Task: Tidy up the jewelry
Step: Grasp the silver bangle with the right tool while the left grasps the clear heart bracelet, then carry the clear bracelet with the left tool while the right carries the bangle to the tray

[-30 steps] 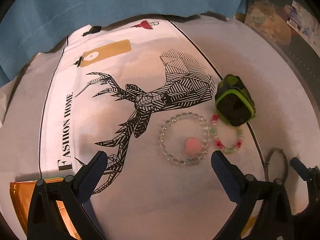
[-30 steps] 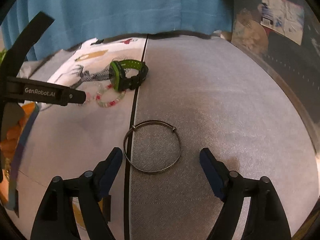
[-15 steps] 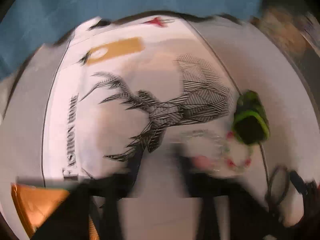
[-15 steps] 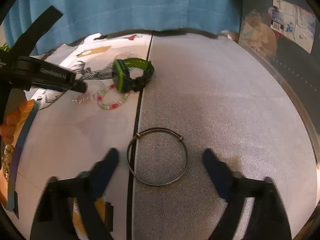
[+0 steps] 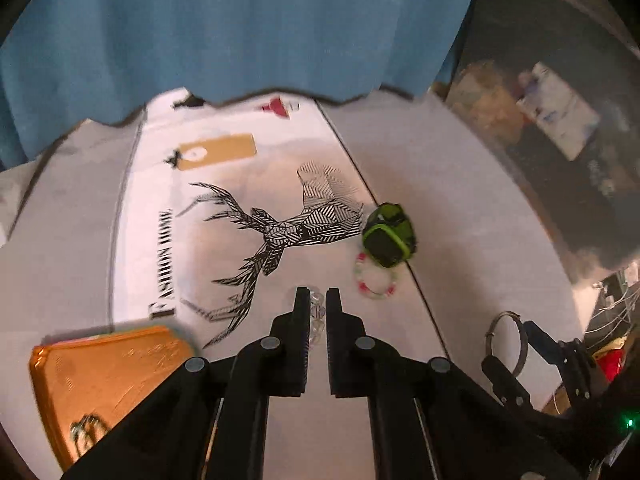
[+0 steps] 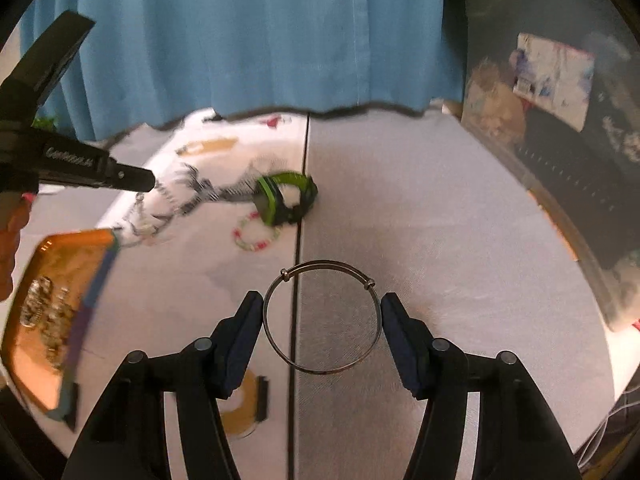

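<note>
My left gripper (image 5: pixel 318 300) is shut on the clear bead bracelet (image 5: pixel 317 312) and holds it above the deer-print cloth (image 5: pixel 224 208); in the right wrist view the bracelet (image 6: pixel 140 216) hangs below the left gripper. My right gripper (image 6: pixel 322 308) is open, its fingers on either side of a thin metal bangle (image 6: pixel 320 316) that lies flat on the grey cloth. A pink and green bead bracelet (image 5: pixel 376 278) and a green and black watch (image 5: pixel 388 236) lie on the print cloth. The orange tray (image 5: pixel 104 368) holds some jewelry.
A blue curtain (image 6: pixel 256 40) hangs behind the table. Clutter and boxes (image 6: pixel 552 76) stand at the far right. The right gripper also shows at the right of the left wrist view (image 5: pixel 536 344), by the bangle (image 5: pixel 504 336).
My left gripper closed on the clear bead bracelet and lifted it off the cloth. My right gripper moved forward so that its open fingers flank the metal bangle.
</note>
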Tool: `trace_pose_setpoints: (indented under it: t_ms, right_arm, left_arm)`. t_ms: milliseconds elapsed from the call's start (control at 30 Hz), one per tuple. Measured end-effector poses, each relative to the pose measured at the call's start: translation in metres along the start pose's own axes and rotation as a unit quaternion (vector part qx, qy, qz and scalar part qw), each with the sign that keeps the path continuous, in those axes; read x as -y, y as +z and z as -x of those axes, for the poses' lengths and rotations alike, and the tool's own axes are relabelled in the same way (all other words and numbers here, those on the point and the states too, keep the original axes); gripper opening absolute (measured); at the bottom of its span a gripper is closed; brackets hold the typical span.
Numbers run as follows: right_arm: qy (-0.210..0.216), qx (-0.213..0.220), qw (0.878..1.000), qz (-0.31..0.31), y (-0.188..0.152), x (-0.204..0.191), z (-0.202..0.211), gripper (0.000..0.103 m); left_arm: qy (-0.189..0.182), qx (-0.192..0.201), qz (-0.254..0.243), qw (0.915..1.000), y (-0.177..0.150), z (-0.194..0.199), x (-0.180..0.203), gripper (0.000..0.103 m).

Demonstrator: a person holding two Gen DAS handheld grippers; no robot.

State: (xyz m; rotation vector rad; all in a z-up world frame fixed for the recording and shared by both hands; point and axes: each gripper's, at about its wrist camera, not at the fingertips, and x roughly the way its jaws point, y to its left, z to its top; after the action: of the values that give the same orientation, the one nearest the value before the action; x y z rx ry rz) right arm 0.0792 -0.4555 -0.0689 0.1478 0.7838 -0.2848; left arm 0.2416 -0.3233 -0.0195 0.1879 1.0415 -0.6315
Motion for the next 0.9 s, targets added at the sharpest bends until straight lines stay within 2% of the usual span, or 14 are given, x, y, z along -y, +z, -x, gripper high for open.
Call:
trace_pose_setpoints:
  t_ms: [200,467,800,900]
  right_arm:
    - [0.016,0.019,1.0,0.007,-0.007,-0.022,0.055,0.061]
    - [0.051,0.019,0.998,0.022,-0.047,-0.068,0.127,0.061]
    - [0.089,0.033,0.993,0.068,-0.095,-0.129,0.199,0.061]
    - [0.095,0.038,0.992,0.078,-0.103,-0.141,0.214,0.061]
  left_arm:
    - [-0.008,0.026,0.006,0.9996,-0.036,0.067,0.002,0.005]
    - [-0.043,0.035,-0.005,0.9985,-0.106,0.149,0.001,0.005]
    - [-0.028,0.052,0.011,0.9982,-0.195,0.218,-0.018,0.005]
    - [-0.024,0.056,0.019,0.9979,-0.211,0.23,-0.026,0.005]
